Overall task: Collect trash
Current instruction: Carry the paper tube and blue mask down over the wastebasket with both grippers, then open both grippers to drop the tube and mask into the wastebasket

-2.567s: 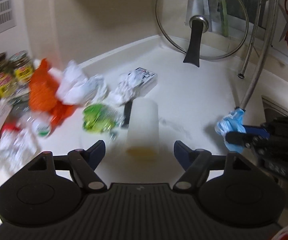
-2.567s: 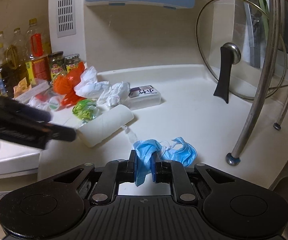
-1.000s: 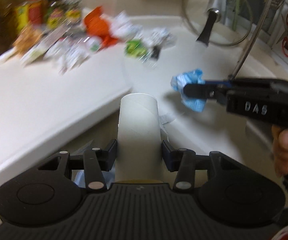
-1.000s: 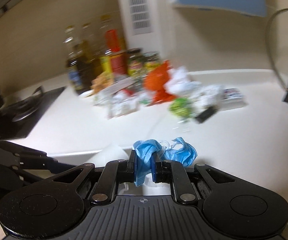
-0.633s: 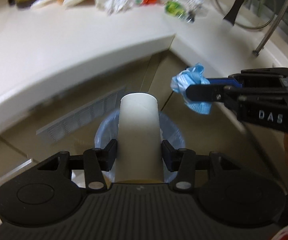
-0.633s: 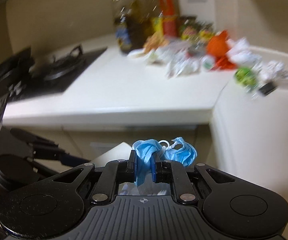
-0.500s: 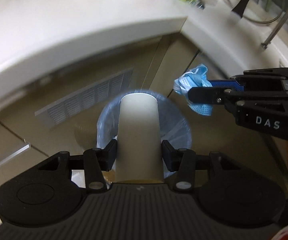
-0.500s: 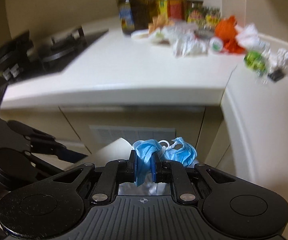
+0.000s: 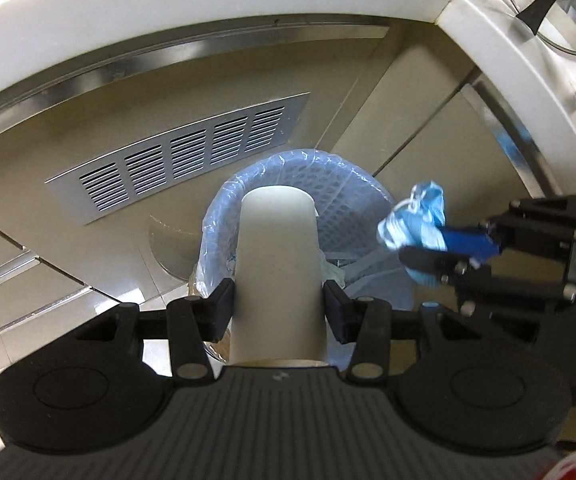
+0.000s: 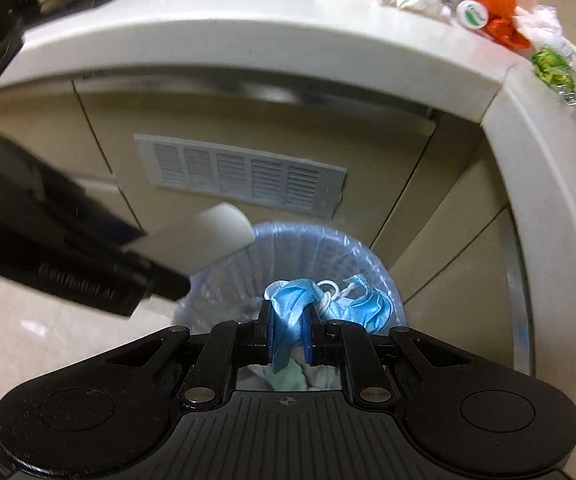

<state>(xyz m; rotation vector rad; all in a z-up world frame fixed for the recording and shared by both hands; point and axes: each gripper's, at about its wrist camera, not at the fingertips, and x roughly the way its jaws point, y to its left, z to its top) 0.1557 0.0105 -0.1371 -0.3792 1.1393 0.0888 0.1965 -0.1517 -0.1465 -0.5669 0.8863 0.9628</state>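
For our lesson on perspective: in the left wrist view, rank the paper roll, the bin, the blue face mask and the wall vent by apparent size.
1. Vent and bin: similar, bin partly hidden.
2. Paper roll: close to the camera, so enlarged.
3. Blue face mask.

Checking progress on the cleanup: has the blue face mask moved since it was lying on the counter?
Yes. The blue face mask, clamped in the right tongs, has gone off the counter and down over the lined bin.
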